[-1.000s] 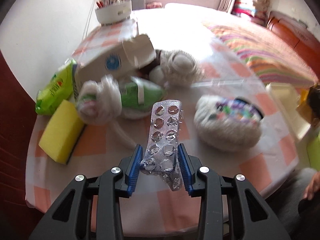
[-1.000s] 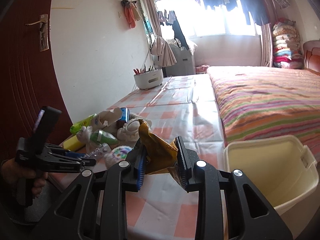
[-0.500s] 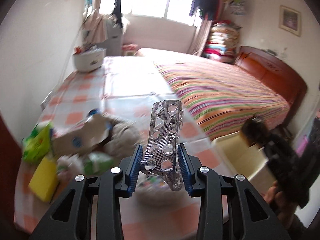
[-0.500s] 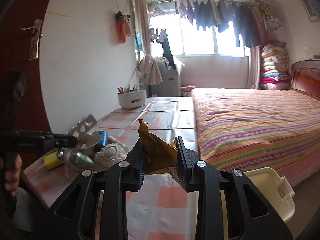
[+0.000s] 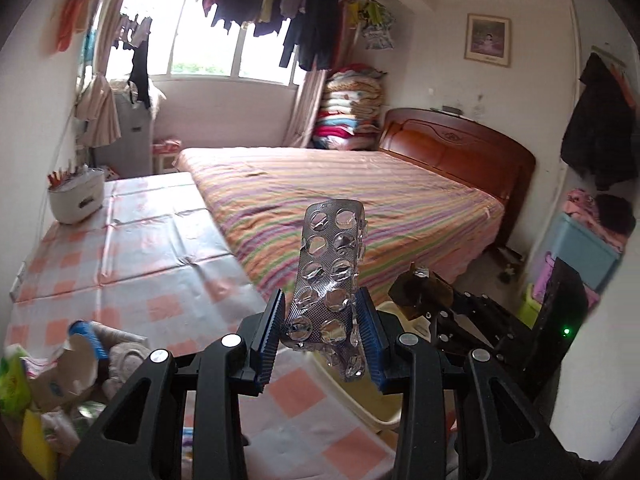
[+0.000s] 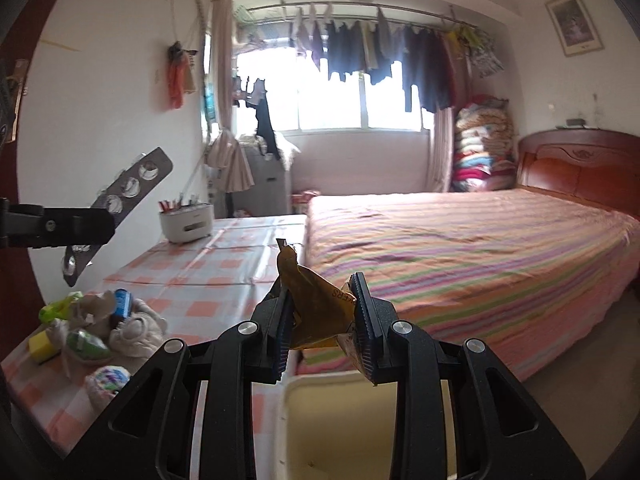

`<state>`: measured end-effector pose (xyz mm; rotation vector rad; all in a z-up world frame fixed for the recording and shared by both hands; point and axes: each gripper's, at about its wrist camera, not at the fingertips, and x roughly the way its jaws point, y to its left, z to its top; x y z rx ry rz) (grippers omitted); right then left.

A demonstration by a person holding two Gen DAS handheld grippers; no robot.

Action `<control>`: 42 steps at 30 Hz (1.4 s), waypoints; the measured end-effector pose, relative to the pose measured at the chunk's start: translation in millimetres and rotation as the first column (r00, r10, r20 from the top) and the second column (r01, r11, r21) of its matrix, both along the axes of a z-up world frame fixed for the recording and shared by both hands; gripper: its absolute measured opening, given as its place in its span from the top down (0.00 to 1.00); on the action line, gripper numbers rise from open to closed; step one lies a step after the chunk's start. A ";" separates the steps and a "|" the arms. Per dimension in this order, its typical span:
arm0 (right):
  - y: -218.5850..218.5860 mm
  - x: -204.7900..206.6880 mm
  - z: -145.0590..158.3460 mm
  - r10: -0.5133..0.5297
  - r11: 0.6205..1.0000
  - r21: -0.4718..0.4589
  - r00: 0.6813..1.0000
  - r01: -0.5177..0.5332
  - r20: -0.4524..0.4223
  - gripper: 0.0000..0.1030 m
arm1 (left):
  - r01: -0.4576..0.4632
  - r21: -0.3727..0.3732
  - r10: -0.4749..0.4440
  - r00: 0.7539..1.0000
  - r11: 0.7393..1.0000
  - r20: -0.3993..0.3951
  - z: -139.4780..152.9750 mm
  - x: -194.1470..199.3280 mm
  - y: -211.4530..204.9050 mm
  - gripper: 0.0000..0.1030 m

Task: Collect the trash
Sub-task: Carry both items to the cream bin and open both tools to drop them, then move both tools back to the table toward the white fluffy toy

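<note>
My left gripper (image 5: 322,334) is shut on an empty silver blister pack (image 5: 330,276), which stands up between the blue pads, lifted above the checked table (image 5: 132,256). My right gripper (image 6: 322,330) is shut on a crumpled yellow-brown wrapper (image 6: 316,308), held above the rim of a cream plastic bin (image 6: 360,428). In the left wrist view the right gripper (image 5: 424,300) with its wrapper hangs to the right over the bin (image 5: 384,404). In the right wrist view the left gripper (image 6: 100,226) and its blister pack (image 6: 132,184) show at the left edge.
A trash pile (image 6: 92,328) with tissues, a green packet and a yellow sponge lies on the table's near left corner. A white pen holder (image 6: 186,224) stands at the far end. A striped bed (image 6: 460,248) runs along the table's right side.
Both grippers rose and swung right, from the trash pile toward the bin, each keeping its load. The left wrist view now shows the room and bed instead of the tabletop.
</note>
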<state>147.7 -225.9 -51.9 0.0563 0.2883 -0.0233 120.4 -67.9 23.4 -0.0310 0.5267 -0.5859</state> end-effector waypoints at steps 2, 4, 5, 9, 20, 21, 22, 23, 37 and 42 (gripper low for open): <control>-9.4 -3.0 -8.0 -0.025 0.999 0.023 0.999 0.026 -0.024 0.73 | 0.034 0.004 -0.034 0.999 0.999 -0.023 -5.9 3.6 -11.0 0.65; -17.3 -3.2 -13.9 -0.050 0.998 0.024 0.998 0.052 -0.049 0.73 | 0.051 0.015 -0.051 0.998 0.999 -0.026 -12.7 6.4 -22.2 0.65; -19.7 -4.8 -17.0 -0.060 0.998 0.019 0.997 0.061 -0.055 0.73 | 0.050 0.022 -0.049 0.998 0.998 -0.029 -15.4 6.9 -26.6 0.65; -28.5 -5.6 -22.8 -0.085 0.996 0.011 0.993 0.086 -0.079 0.73 | 0.077 0.040 -0.074 0.994 0.996 -0.087 -32.8 20.2 -42.6 0.65; -42.6 14.0 -40.6 -0.131 0.990 0.023 0.976 0.137 -0.172 0.35 | 0.089 0.075 -0.078 0.987 0.993 -0.141 -57.4 30.1 -59.2 0.65; -44.5 14.2 -40.0 -0.141 0.989 0.022 0.976 0.146 -0.166 0.30 | 0.086 0.075 -0.075 0.987 0.993 -0.142 -57.7 31.1 -59.2 0.65; -46.5 12.4 -38.8 -0.141 0.989 0.025 0.978 0.147 -0.156 0.23 | 0.083 0.074 -0.072 0.987 0.994 -0.144 -57.7 31.9 -59.7 0.65; -46.6 11.3 -37.1 -0.143 0.988 0.028 0.978 0.149 -0.149 0.20 | 0.082 0.072 -0.070 0.986 0.994 -0.149 -58.4 33.3 -59.3 0.65; -94.6 -11.8 -32.0 -0.179 0.943 0.268 0.980 0.197 -0.090 0.17 | 0.097 0.092 -0.073 0.970 0.991 -0.232 -81.4 50.1 -76.7 0.65; -101.1 -18.1 -30.1 -0.201 0.931 0.295 0.977 0.213 -0.073 0.17 | 0.132 0.107 -0.101 0.961 0.985 -0.258 -89.1 49.7 -91.6 0.64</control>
